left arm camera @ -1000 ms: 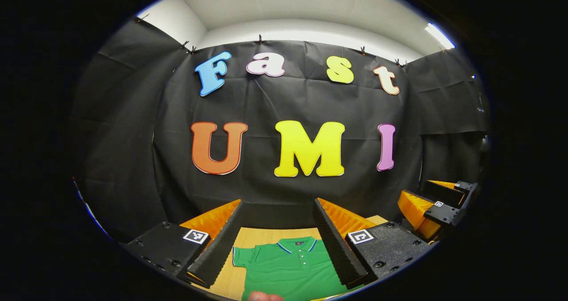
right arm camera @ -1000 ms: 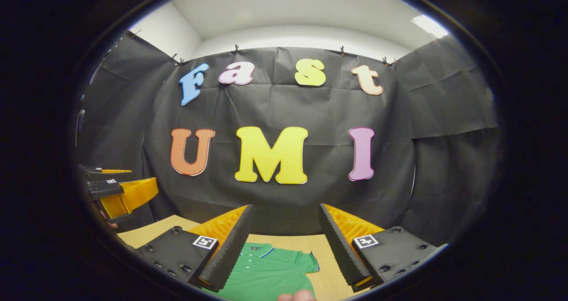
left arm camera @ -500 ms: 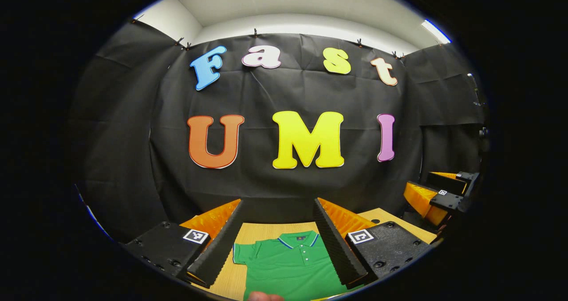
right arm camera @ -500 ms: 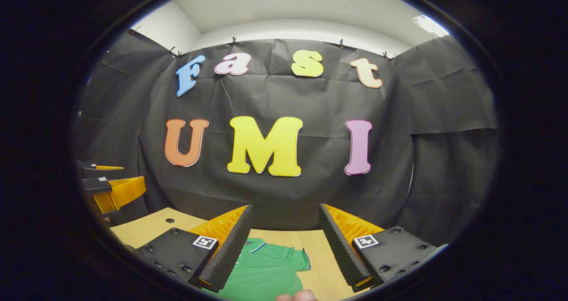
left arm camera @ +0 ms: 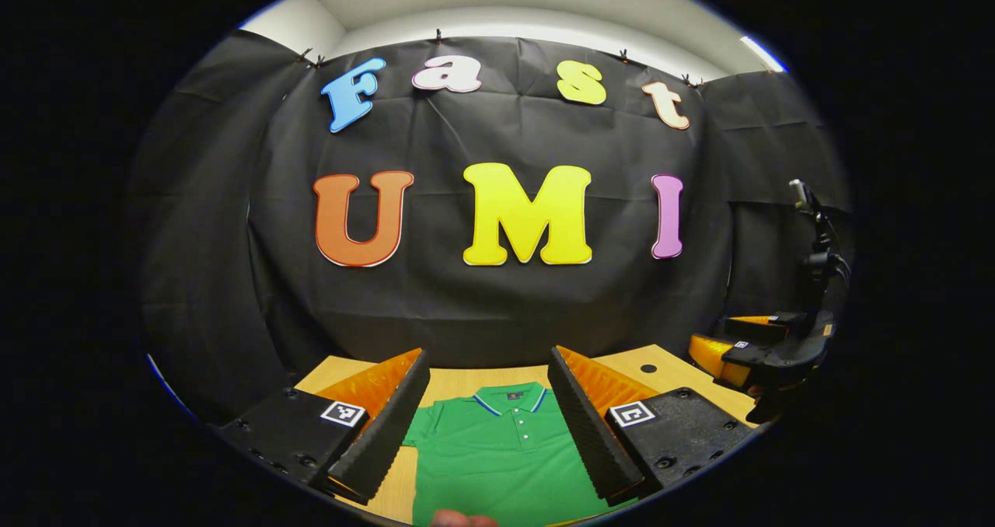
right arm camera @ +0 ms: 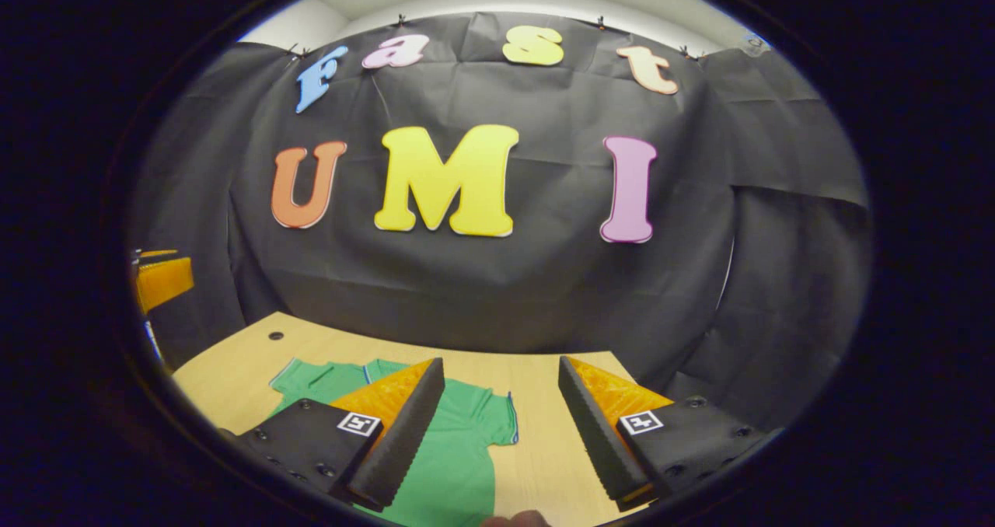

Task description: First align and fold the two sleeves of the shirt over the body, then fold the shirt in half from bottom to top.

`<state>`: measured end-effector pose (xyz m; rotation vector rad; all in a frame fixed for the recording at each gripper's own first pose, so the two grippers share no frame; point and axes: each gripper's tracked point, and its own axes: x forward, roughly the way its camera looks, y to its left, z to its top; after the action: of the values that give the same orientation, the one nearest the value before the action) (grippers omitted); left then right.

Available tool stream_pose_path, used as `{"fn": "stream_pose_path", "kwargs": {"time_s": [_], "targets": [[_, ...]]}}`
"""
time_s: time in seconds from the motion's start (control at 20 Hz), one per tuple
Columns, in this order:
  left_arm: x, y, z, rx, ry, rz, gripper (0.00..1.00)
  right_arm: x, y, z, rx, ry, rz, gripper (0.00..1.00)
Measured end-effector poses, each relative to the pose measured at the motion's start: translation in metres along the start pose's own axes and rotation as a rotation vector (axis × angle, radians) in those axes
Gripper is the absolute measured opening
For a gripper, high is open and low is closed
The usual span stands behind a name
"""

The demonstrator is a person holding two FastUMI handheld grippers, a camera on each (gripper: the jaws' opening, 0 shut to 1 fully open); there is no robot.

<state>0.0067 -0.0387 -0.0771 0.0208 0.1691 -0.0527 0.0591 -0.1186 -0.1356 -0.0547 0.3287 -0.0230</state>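
Two grippers, both with jaws spread wide, nothing held. Left gripper (left arm camera: 488,426) frames the green shirt (left arm camera: 505,457), which lies flat on the wooden table (left arm camera: 466,379) at bottom centre, collar up-frame. Right gripper (right arm camera: 501,426) sits above the shirt's sleeve (right arm camera: 490,418), lower centre of the right gripper view.

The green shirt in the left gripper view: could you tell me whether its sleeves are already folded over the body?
No, the green shirt lies flat on the table with its sleeve spread out to the side, unfolded.
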Motion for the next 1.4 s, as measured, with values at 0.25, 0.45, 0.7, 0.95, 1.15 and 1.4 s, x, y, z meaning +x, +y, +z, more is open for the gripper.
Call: {"fn": "stream_pose_path", "kwargs": {"time_s": [0.25,0.45,0.7,0.95,1.15,1.4], "targets": [[0.004,-0.008,-0.005,-0.006,0.015,-0.022,0.98,0.05,-0.013,-0.047,-0.005,0.145,0.046,0.96],[0.004,-0.005,-0.014,-0.013,0.05,0.009,0.99,0.097,-0.018,-0.087,0.027,0.268,0.077,0.94],[0.001,0.009,-0.026,-0.014,0.101,0.085,0.99,0.152,-0.021,-0.134,0.015,0.37,0.099,0.95],[0.0,0.011,-0.031,-0.006,0.123,0.128,0.98,0.194,-0.017,-0.182,0.014,0.465,0.131,0.94],[-0.004,0.025,-0.037,0.033,0.143,0.195,0.98,0.231,-0.019,-0.207,0.024,0.5,0.115,0.96],[-0.012,0.039,-0.051,0.015,0.192,0.255,0.99,0.26,-0.021,-0.217,0.056,0.524,0.106,0.95]]}}
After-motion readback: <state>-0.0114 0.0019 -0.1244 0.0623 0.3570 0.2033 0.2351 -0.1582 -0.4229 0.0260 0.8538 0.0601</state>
